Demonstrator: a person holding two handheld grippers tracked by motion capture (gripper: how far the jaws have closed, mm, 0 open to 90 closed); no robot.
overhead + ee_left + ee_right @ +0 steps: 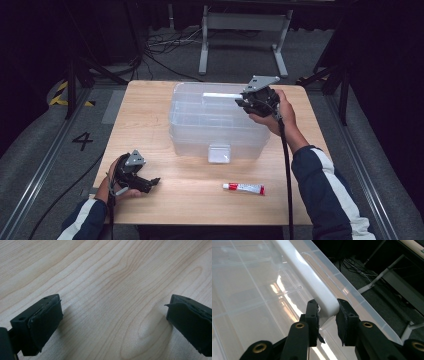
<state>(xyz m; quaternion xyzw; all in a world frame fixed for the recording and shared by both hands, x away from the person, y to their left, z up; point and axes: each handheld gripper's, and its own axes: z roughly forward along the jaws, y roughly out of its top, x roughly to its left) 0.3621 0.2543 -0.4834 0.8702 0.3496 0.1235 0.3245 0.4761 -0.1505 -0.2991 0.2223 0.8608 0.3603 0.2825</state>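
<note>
A: Clear plastic storage box (220, 122) sits mid-table, toward the far edge. Its white handle bar (310, 277) runs along the far rim of the lid. Right gripper (327, 315) has its jaws narrowed around the end of that bar, pads on either side of it; from here they look to be touching it, or very nearly.

B: And the left gripper (142, 182)?

A: Resting low on the wooden table (112, 272) at the near left, jaws wide, nothing between them. A red-and-white tube (244, 188) lies near the front, well apart from the box.

B: How should the handle be worked?

A: My judgement: the grip sits right at the bar's tip, so it could slip off. Better to seat the pads further along the bar, squeeze firmly, then lift along the arc of the hinge rather than straight up. The left could steady the box wall if it shifts.
</note>
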